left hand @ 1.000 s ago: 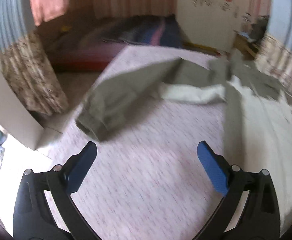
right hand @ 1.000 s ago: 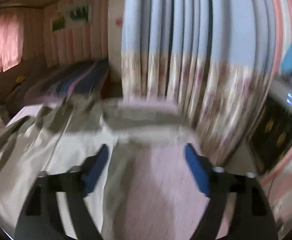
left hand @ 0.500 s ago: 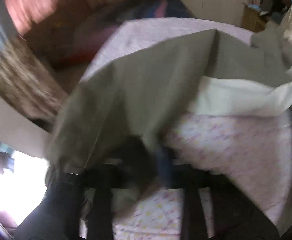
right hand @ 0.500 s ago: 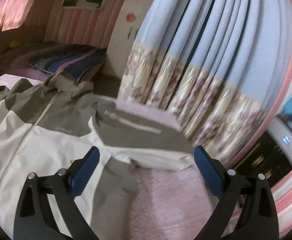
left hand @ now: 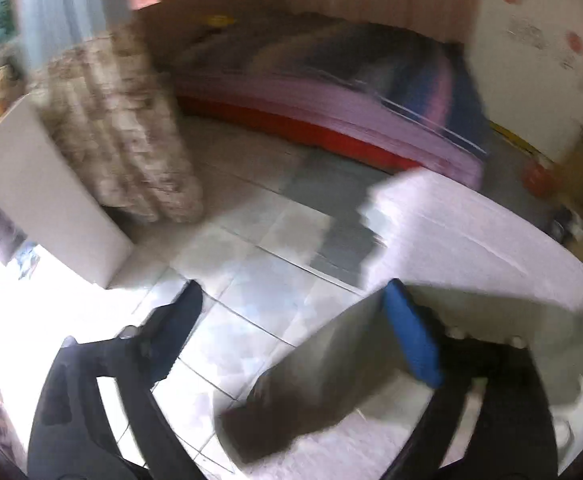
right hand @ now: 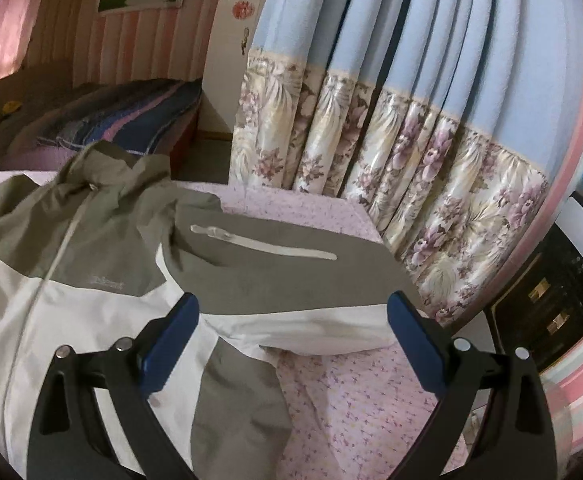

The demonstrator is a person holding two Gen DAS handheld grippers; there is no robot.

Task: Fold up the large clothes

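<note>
Jacket (right hand: 91,264): olive-and-white, zip front, lies spread on your pink floral bed cover (right hand: 351,396). Hood end points to the cover's far edge, body runs off the near left.
Right sleeve (right hand: 291,280): folded across the cover toward its right edge, by the far right corner. Olive top with a pale zip, white underside.
Right gripper (right hand: 291,344): your jaws are spread wide, nothing between the pads. They hover over the sleeve, no contact visible. The fingers (right hand: 415,344) are blue-padded on black arms.
Left gripper (left hand: 295,336): your jaws are opening, already wide apart. Frame is heavily motion-blurred.
Left sleeve (left hand: 323,376): an olive cuff end hangs off the cover's edge, between your left pads. It sits just beside the right-hand blue pad; can't tell if it touches. Left pad is clear of it.
Cover edge, left view (left hand: 471,232): the corner juts out over the tiled floor (left hand: 251,272). Your left gripper is mostly over floor, not over the cover.
Surroundings: floral-hem blue curtain (right hand: 371,140) beyond the cover's right edge. A second bed with striped bedding (left hand: 351,88) sits across the floor. A white box (left hand: 47,200) stands on the left of the left view.
</note>
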